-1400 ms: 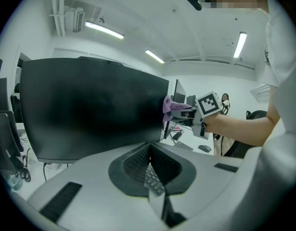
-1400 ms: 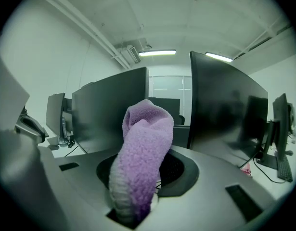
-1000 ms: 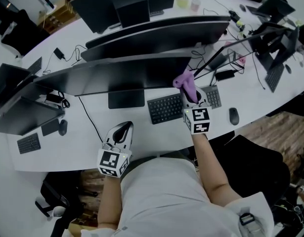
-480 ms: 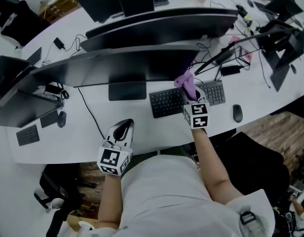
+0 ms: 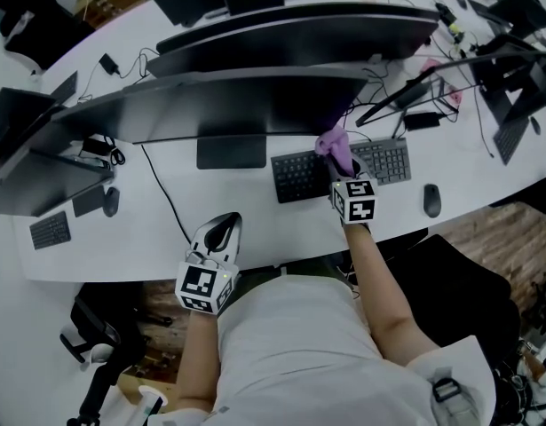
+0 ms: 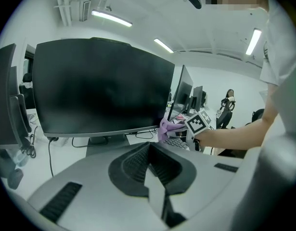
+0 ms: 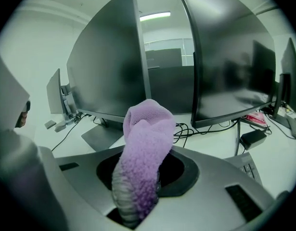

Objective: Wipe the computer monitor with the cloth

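Note:
A wide dark monitor (image 5: 246,105) stands on the white desk (image 5: 166,238). My right gripper (image 5: 338,163) is shut on a purple fleecy cloth (image 5: 334,145), held over the keyboard (image 5: 301,176) just in front of the monitor's lower right corner. In the right gripper view the cloth (image 7: 145,148) sticks up out of the jaws, with the monitor (image 7: 109,76) close ahead. My left gripper (image 5: 223,227) rests low at the desk's near edge, shut and with nothing in it. In the left gripper view the monitor's screen (image 6: 99,88) fills the middle, and the cloth (image 6: 167,128) shows at its right corner.
More monitors (image 5: 299,34) stand behind and to the sides, one (image 7: 229,57) at the right. Cables (image 5: 162,193), a mouse (image 5: 431,200), a small keypad (image 5: 50,230) and a power brick (image 5: 421,120) lie on the desk. A black chair (image 5: 450,282) is at my right.
The head view has shifted a little, so the desk sits higher in frame. My right gripper keeps the cloth by the monitor's lower right corner. The left gripper has stayed put.

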`<state>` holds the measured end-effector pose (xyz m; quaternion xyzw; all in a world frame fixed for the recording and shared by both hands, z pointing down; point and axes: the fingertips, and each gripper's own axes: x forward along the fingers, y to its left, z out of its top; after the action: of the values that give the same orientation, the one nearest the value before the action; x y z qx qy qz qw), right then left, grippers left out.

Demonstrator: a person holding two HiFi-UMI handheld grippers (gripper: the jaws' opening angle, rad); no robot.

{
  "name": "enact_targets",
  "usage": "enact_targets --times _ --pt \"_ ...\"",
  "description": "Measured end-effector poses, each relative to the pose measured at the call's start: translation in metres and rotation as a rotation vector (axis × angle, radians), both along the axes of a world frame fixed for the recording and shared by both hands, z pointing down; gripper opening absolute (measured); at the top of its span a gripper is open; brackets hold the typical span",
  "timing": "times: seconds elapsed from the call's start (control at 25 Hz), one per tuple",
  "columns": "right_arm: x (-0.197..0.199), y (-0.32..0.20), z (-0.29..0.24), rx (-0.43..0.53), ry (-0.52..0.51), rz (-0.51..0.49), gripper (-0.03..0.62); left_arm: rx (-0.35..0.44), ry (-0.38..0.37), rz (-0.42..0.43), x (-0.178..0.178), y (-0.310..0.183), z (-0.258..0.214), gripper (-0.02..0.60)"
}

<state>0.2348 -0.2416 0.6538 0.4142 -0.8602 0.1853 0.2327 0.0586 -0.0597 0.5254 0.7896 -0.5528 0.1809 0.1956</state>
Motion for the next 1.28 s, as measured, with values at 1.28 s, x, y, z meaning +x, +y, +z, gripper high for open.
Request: enact_targets --times 1.28 --pt "-0.017 0.018 0.027 -0.134 -0.002 0.098 0.109 -0.024 0.017 0.017 -0.051 0.033 0.001 0.002"
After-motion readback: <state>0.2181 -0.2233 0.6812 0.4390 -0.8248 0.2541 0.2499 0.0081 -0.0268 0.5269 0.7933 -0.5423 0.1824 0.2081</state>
